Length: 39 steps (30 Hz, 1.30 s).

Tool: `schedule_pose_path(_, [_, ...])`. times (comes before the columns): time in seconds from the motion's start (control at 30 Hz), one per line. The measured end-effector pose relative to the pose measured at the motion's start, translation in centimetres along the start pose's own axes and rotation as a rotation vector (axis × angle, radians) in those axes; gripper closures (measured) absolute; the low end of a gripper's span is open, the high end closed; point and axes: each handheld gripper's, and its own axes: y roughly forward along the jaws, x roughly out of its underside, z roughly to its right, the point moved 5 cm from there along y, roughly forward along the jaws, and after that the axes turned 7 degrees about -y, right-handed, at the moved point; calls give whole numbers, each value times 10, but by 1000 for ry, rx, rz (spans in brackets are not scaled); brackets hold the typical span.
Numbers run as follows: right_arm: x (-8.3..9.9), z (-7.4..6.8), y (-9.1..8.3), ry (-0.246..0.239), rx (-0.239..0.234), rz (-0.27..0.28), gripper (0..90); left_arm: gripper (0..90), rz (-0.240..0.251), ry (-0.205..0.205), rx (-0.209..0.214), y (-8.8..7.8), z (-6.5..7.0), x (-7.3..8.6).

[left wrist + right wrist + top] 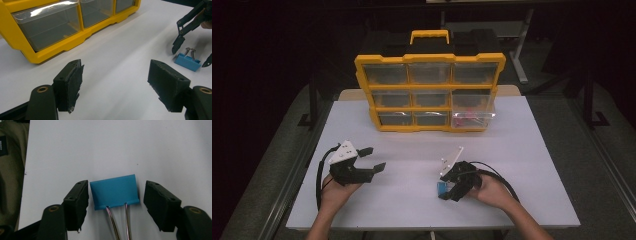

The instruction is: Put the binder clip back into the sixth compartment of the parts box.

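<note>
A blue clip (114, 192) is straddled by the open, empty right gripper (115, 202) on the table (412, 200); no grasp is made yet, and the left gripper (373, 159) is held open and empty

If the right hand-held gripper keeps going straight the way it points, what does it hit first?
Likely the blue binder clip: it lies on the white table between the open pads of the right hand-held gripper, untouched. The pads would straddle it and probably reach the tabletop; depth is unclear.
</note>
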Motion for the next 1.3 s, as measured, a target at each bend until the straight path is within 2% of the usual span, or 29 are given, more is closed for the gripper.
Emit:
schedule_pose_path(0.2, [-1,1,2,-22,4,-7,428,278,1,-5,0,0,0,0])
schedule_pose_path(0.33, [-1,3,2,-6,8,2,456,278,-1,0,0,0,0,0])
schedule_pose_path(0.5, [-1,3,1,-10,13,-3,481,278,-2,-1,-1,0,-1,0])
schedule_pose_path(0.77, [0,3,1,5,8,4,483,278,-3,3,-4,-1,-1,0])
schedule_pose_path(1.13, [0,5,-2,17,-26,15,485,278,0,1,-3,-1,-1,0])
schedule_pose_path(1.3, [2,11,-11,55,-40,38,485,278,0,3,-3,-1,0,0])
